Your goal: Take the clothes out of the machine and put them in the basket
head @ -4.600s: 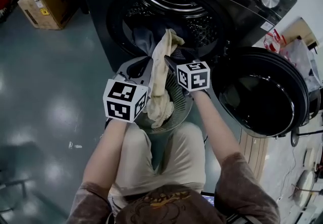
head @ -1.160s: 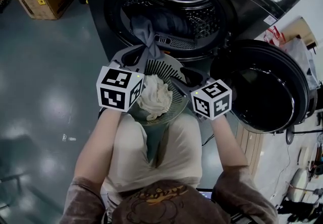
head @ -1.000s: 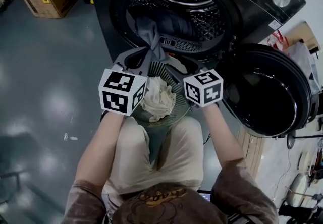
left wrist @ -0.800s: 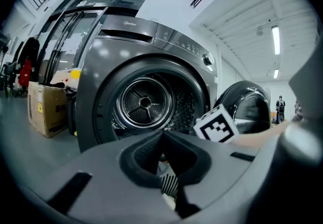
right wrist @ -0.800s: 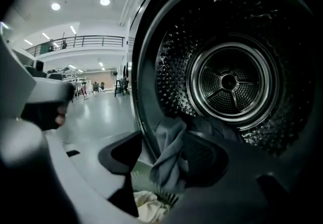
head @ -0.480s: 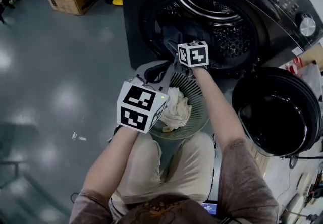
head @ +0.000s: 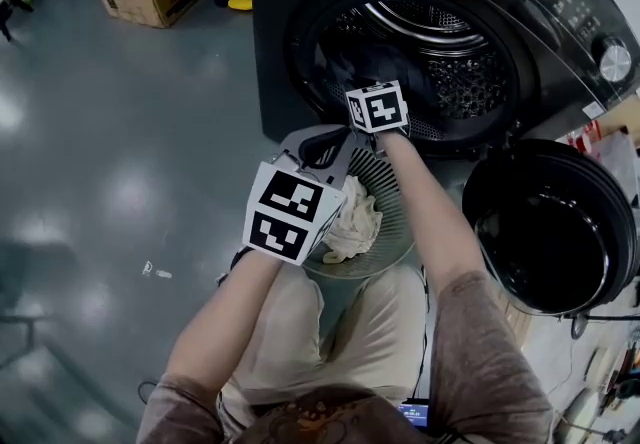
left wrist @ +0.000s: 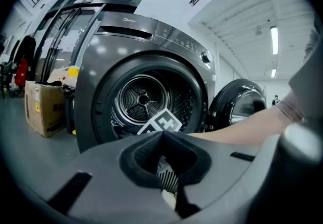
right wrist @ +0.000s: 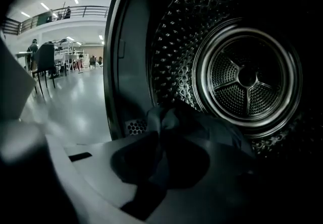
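Change: right gripper (right wrist: 161, 134) entered drum (right wrist: 247, 76), fingers just closed on dark garment (right wrist: 202, 122) | left gripper (left wrist: 162, 132) fingers closed

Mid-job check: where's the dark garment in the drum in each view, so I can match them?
Head view: dark garment in the drum mouth, just above the right marker cube.
Left gripper view: not made out; that cube stands before the drum mouth.
Right gripper view: bottom centre, between the jaws of the right hand-held gripper, which have just been closing onto it.
Shared landmark: the perforated drum.
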The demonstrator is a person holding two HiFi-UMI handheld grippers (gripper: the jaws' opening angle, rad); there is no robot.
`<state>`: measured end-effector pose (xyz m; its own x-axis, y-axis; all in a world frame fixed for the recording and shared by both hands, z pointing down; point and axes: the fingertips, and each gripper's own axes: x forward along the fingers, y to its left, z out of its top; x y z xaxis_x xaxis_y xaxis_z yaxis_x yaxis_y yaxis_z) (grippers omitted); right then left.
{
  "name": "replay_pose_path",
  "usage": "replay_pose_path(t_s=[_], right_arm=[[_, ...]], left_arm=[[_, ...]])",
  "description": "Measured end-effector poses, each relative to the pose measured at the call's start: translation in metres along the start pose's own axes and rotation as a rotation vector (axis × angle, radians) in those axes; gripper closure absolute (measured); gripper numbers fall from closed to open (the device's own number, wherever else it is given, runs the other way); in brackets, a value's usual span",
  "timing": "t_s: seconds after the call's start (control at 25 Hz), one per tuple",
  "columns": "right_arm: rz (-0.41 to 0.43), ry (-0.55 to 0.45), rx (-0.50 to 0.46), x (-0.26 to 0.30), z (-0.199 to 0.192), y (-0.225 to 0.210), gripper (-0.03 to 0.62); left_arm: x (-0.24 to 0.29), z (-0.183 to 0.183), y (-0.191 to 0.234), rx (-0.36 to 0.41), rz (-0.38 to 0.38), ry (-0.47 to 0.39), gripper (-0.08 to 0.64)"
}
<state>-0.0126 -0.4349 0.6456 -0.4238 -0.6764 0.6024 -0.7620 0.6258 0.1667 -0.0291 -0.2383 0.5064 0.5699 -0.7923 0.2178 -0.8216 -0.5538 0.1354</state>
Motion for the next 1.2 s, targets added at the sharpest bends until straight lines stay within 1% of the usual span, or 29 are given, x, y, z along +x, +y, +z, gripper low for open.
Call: replay_pose_path(t_s=[0.16,0.28,0.4,0.48,0.6,0.72,0.84,1.04,1.2], right_arm=[[-0.005,-0.022,0.031,-0.014,0.005,-0.001,0.554],[0.003,-0.077,0.046,-0.04,0.012,0.0,0.554],[0.013,-0.142,0.025,-0.08,0.012,0.005,0.554],[0.028,-0.18,0.033,-0.116,0.003,0.009,0.555],[0.053,-0.207,0.063,-0.17,-0.015,0.022,0.555],[0.066,-0.231,0.089,-0.213,-0.03,0.03,0.555],[0.079,-0.244,0.104,-0.248,-0.043,0.04,0.555],[0.096,-0.249,0.138,-0.283,-0.062,0.066,0.554],[0.091,-0.238,0.168,-0.283,-0.08,0.081,0.551]], left_arm=[[-0.002,-0.001,0.0,0.004,0.007,0.005,0.554],[-0.002,-0.003,0.001,0.008,0.011,0.006,0.554],[-0.001,-0.003,0.0,0.012,0.014,0.006,0.554],[0.001,-0.004,-0.001,0.011,0.01,0.006,0.554],[0.005,-0.007,0.001,0.006,0.011,0.006,0.554],[0.01,-0.006,0.0,0.008,0.021,0.007,0.554],[0.017,-0.008,-0.007,0.018,0.01,0.016,0.554],[0.022,-0.004,-0.013,0.024,0.002,0.01,0.554],[0.025,-0.004,-0.015,0.03,0.008,0.008,0.554]])
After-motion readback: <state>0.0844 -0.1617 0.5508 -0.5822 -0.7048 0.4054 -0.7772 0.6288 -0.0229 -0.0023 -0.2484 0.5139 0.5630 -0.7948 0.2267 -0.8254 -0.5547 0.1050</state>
